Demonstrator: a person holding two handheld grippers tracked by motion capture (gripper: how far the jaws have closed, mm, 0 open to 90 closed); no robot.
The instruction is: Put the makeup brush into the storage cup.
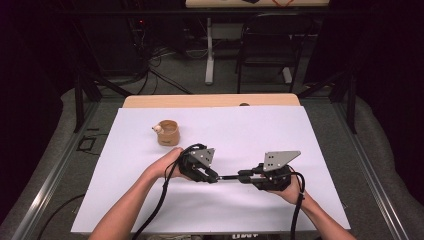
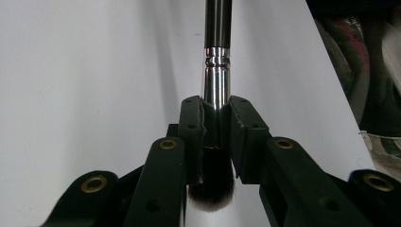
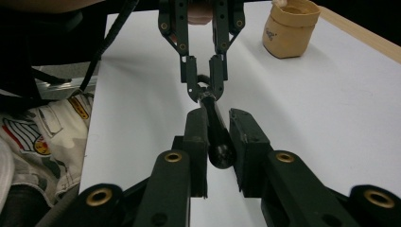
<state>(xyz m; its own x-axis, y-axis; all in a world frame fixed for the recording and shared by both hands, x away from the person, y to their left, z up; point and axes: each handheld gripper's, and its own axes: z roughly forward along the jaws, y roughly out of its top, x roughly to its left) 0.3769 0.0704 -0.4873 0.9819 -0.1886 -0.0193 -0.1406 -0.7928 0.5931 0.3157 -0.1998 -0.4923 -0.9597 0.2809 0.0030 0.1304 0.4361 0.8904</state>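
Note:
A makeup brush (image 1: pixel 228 177) with a black handle, a silver collar and dark bristles hangs level just above the white sheet, between both grippers. My left gripper (image 2: pixel 217 106) is shut on the brush's silver collar (image 2: pixel 217 80), and the bristle tuft sticks out behind the pads. My right gripper (image 3: pixel 218 118) faces it, its pads closed against the rounded end of the black handle (image 3: pixel 220 142). In the high view the left gripper (image 1: pixel 214 177) and the right gripper (image 1: pixel 242 176) point at each other near the table's front middle.
A tan cup (image 1: pixel 168 133) stands on the white sheet (image 1: pixel 260 130) behind the left hand, also visible as the cup (image 3: pixel 288 28) in the right gripper view. A black chair (image 1: pixel 270 45) stands beyond the table's far edge. Cables trail off the front edge.

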